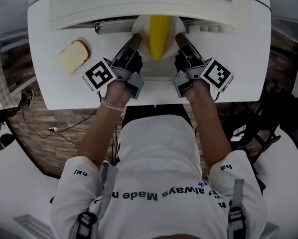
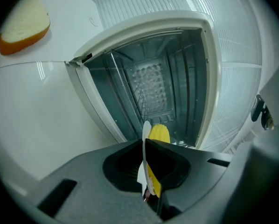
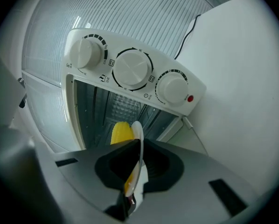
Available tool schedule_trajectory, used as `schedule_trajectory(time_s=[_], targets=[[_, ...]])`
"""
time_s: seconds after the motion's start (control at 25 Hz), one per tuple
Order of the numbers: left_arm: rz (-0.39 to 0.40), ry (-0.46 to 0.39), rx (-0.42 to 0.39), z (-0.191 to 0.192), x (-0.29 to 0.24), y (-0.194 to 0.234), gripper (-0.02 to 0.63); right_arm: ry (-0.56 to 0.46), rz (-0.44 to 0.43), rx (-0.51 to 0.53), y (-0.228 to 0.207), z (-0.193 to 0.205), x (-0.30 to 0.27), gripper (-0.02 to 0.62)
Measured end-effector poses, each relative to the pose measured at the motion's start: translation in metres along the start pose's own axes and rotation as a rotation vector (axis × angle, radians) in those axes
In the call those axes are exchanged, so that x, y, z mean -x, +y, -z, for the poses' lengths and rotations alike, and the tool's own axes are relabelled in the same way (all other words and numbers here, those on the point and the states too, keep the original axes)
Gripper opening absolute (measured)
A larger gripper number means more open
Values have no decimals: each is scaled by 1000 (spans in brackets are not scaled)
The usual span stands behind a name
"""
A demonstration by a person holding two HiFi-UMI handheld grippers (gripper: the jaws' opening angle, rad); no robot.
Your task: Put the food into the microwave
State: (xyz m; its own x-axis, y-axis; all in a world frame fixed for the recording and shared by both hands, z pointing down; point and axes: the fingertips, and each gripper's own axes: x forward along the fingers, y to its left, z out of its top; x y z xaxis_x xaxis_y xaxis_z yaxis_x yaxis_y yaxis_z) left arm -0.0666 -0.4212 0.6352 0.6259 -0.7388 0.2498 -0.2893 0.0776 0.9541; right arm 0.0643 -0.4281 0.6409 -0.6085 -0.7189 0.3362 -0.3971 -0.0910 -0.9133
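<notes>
A yellow corn cob point(image 1: 159, 34) lies on a white plate point(image 1: 140, 30) held at the mouth of the white microwave point(image 1: 149, 4). My left gripper point(image 1: 134, 42) is shut on the plate's left rim and my right gripper point(image 1: 180, 39) on its right rim. In the left gripper view the plate point(image 2: 145, 136) stands edge-on between the jaws of the gripper point(image 2: 147, 171), with the corn point(image 2: 160, 133) in front of the open cavity point(image 2: 153, 87). The right gripper view shows the plate point(image 3: 138, 136), the corn point(image 3: 121, 132) and the gripper point(image 3: 134, 171) below the knobs point(image 3: 130, 69).
A slice of bread point(image 1: 73, 57) lies on the white table point(image 1: 248, 73) to the left of the microwave, and it shows as the bread point(image 2: 23, 27) in the left gripper view. The microwave's door point(image 1: 159, 71) hangs open toward me under the plate.
</notes>
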Motion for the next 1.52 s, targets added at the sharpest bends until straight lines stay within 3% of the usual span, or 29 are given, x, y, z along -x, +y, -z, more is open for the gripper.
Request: schedule_trajectory(time_s=[0.12,0.4,0.64,0.76,0.96,1.32,1.52], targets=[[-6,-8,-13,-2,1,1,18,-3,-4,-1,1,0,0,23],[12,-54,46,-11,-7,-4,18,-7,0,-4,3,-5,-10,23],[-42,-75,81,-21,-28,13,18,-22,-6,-25,-7,-17,-26,26],[-22,-92,116,-21,-35,11,18,-18,-14,-80,-11,-13,-25,114],[-38,-100,112,-24,-34,10,18,-12,-39,-147,-3,11,-12,123],[-10,-114,131,-26,-36,5,19,13,-102,-272,3,33,-11,25],[30,-92,106,-25,-40,-3,28,-16,-91,-314,-4,26,-14,21]])
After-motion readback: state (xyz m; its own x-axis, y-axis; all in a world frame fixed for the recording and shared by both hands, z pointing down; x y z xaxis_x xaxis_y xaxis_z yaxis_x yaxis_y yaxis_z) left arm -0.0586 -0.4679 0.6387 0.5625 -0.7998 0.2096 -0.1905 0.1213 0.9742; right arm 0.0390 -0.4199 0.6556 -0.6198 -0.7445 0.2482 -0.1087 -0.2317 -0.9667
